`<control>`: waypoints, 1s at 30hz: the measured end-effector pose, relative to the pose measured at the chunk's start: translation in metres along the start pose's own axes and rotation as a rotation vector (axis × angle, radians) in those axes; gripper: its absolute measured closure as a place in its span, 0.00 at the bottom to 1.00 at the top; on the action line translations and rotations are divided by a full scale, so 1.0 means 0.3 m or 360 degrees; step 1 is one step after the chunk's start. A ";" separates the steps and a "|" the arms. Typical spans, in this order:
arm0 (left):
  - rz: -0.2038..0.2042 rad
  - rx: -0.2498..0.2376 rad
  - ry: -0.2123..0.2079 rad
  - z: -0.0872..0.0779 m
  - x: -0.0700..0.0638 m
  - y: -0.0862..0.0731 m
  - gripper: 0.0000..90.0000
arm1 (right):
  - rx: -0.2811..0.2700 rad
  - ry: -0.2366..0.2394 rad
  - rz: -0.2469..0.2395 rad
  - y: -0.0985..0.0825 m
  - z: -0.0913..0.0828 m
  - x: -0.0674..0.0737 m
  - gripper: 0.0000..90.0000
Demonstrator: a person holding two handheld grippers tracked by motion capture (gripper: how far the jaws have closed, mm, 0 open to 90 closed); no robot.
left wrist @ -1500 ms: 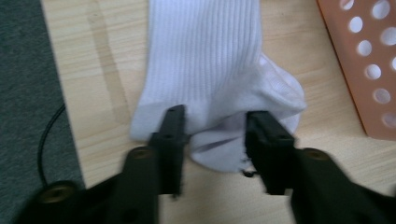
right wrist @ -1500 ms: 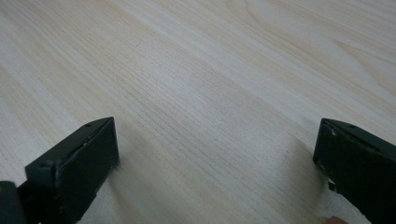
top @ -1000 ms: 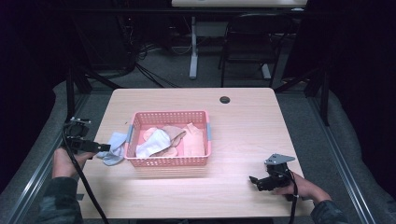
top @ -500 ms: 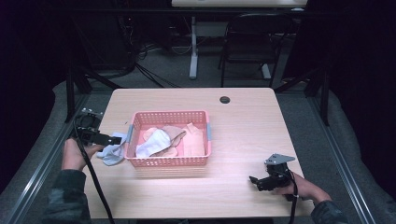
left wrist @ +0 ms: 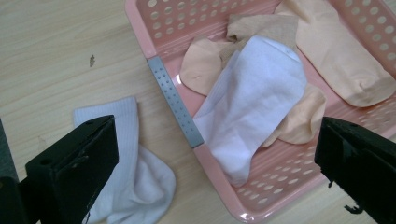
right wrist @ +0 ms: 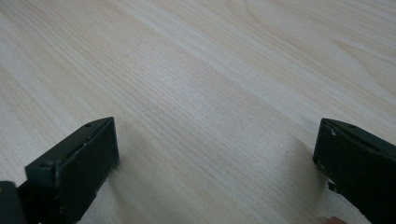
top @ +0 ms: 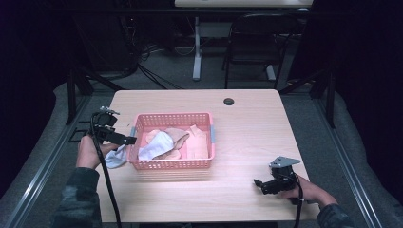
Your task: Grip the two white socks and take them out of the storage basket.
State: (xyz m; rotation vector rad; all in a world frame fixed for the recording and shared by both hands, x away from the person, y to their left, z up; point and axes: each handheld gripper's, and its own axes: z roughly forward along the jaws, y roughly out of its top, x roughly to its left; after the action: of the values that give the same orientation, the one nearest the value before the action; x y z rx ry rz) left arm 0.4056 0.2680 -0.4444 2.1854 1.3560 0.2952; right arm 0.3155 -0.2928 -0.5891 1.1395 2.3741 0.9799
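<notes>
Jaws of left gripper (top: 124, 140) spread wide, empty, just finished opening, now raised over the rim of the pink basket (top: 174, 164). Dropped: white sock (left wrist: 128, 175) on the table (top: 247, 142), at nine o'clock from the basket, touching nothing above. Long axis from twelve to six in the left gripper view, cuff up. Probably reaching next for second white sock (left wrist: 254, 119) inside. Right gripper (top: 259, 183) agape, idle.

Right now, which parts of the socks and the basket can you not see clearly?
- White sock on table: left gripper view, lower end covered by the left gripper jaw.
- Beige socks: partly under the white sock in basket.
- Pink basket: far corners cut by frame edge.
</notes>
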 end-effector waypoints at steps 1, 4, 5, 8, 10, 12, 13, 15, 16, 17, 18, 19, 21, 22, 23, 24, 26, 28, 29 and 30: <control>0.0008 0.0000 -0.0004 0.008 -0.006 0.002 0.00 | 0.0000 0.0000 0.0000 0.000 0.000 0.000 0.00; 0.0023 0.0001 -0.0021 0.025 -0.019 0.007 0.00 | 0.0000 0.0000 0.0000 0.000 0.000 0.000 0.00; 0.0031 -0.0002 -0.0026 0.032 -0.025 0.010 0.00 | 0.0000 0.0000 0.0000 0.000 0.000 0.000 0.00; 0.0043 -0.0009 -0.0043 0.054 -0.043 0.016 0.00 | -0.0001 0.0000 0.0000 0.000 0.000 0.000 0.00; 0.0054 -0.0023 -0.0045 0.066 -0.053 0.018 0.00 | 0.0000 0.0000 0.0000 0.000 0.000 0.000 0.00; 0.0046 -0.0043 -0.0056 0.080 -0.066 0.019 0.00 | 0.0000 0.0000 0.0000 0.000 0.000 0.000 0.00; 0.0058 -0.0044 -0.0072 0.089 -0.073 0.021 0.00 | 0.0000 0.0000 0.0000 0.000 0.000 0.000 0.00; 0.0076 -0.0026 -0.0091 0.108 -0.088 0.025 0.00 | 0.0000 0.0000 0.0000 0.000 0.000 0.000 0.00; 0.0089 -0.0016 -0.0093 0.117 -0.095 0.028 0.00 | -0.0001 0.0000 0.0001 0.000 0.000 0.000 0.00; 0.0095 -0.0020 -0.0102 0.125 -0.104 0.032 0.00 | 0.0000 -0.0001 0.0000 0.000 0.000 0.000 0.00; 0.0107 -0.0024 -0.0119 0.129 -0.108 0.034 0.00 | 0.0000 -0.0001 0.0000 0.000 0.000 0.000 0.00; 0.0128 -0.0032 -0.0144 0.136 -0.116 0.037 0.00 | 0.0000 0.0000 0.0000 0.000 0.000 0.000 0.00; 0.0148 -0.0027 -0.0140 0.149 -0.126 0.041 0.00 | 0.0000 0.0000 0.0000 0.000 0.000 0.000 0.00; 0.0161 -0.0017 -0.0149 0.157 -0.131 0.043 0.00 | 0.0001 0.0000 0.0000 0.000 0.000 0.000 0.00; 0.0170 -0.0005 -0.0161 0.167 -0.135 0.045 0.00 | -0.0001 0.0000 0.0001 0.000 0.000 0.000 0.00; 0.0175 0.0005 -0.0157 0.177 -0.140 0.046 0.00 | 0.0000 0.0000 0.0000 0.000 0.000 0.000 0.00; 0.0181 0.0037 -0.0183 0.197 -0.145 0.048 0.00 | 0.0000 0.0000 0.0000 0.000 0.000 0.000 0.00; 0.0185 0.0055 -0.0183 0.217 -0.148 0.051 0.00 | 0.0000 0.0000 0.0000 0.000 0.000 0.000 0.00; 0.0178 0.0071 -0.0191 0.227 -0.149 0.053 0.01 | 0.0000 0.0000 0.0000 0.000 0.000 0.000 0.00; 0.0184 0.0087 -0.0192 0.235 -0.150 0.056 0.01 | 0.0000 0.0000 0.0000 0.000 0.000 0.000 0.00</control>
State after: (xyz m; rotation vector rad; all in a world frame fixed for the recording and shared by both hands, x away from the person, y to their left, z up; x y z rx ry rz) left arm 0.4293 0.1992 -0.4890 2.2920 1.1880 0.1675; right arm 0.3155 -0.2928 -0.5891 1.1396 2.3740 0.9796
